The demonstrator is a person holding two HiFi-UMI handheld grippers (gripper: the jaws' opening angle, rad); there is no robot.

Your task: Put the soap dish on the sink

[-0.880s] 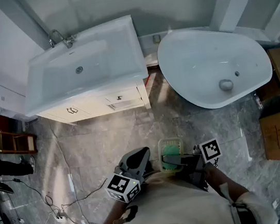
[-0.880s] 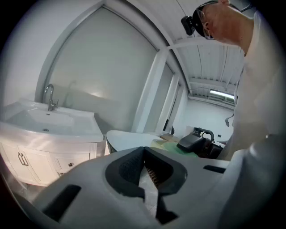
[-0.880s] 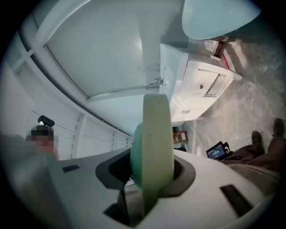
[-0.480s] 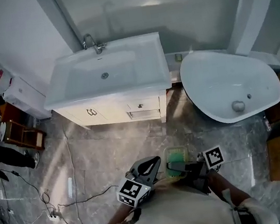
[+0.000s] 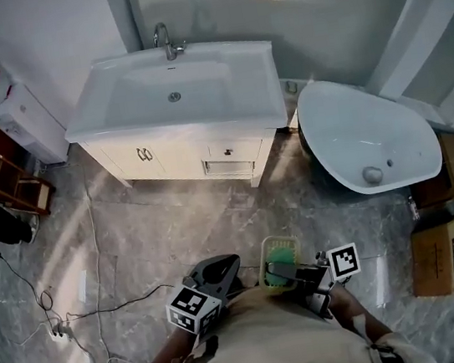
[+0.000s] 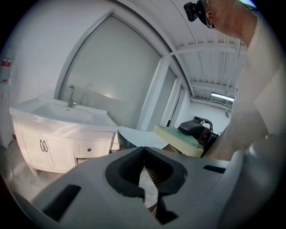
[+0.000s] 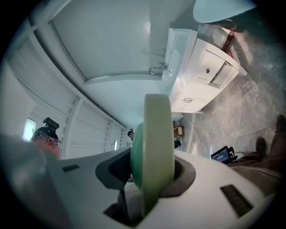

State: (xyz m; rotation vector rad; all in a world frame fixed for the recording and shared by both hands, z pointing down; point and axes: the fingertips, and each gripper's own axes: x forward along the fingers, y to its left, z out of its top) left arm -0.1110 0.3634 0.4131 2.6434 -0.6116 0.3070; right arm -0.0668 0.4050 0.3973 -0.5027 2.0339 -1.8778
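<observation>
The right hand-held gripper (image 5: pixel 274 272) is clenching the soap dish (image 5: pixel 278 259), a pale yellow-green tray with a green insert. In the right gripper view the dish (image 7: pixel 154 143) is standing on edge between the jaws, which are pressing on both of its faces, and its rim is rising well above the right hand-held gripper (image 7: pixel 151 175). The dish is hanging in the air just in front of the person's chest, over the grey marble floor (image 5: pixel 174 222).

The left hand-held gripper (image 5: pixel 219 265) is sitting just beside it. In its own view the jaws of the left hand-held gripper (image 6: pixel 144 151) are meeting at the tips with nothing between them, only floor showing through the gap lower down.

The sink (image 5: pixel 250 80) is lying well apart from the dish, straight ahead. Its white top is forming a wide flat rim around the basin, with the faucet (image 5: pixel 164 40) standing at the back edge against the wall. The front edge is overhanging a white cabinet (image 5: pixel 181 154) with drawers.

Open floor is stretching between the person and the cabinet. A white tub (image 5: pixel 364 139) is crowding the right side, close to the sink's right corner. Cardboard boxes (image 5: pixel 448 249) are sitting further right. A thin cable (image 5: pixel 102 309) is trailing across the floor on the left, and a wooden stool (image 5: pixel 12 187) is standing well off to the left.
</observation>
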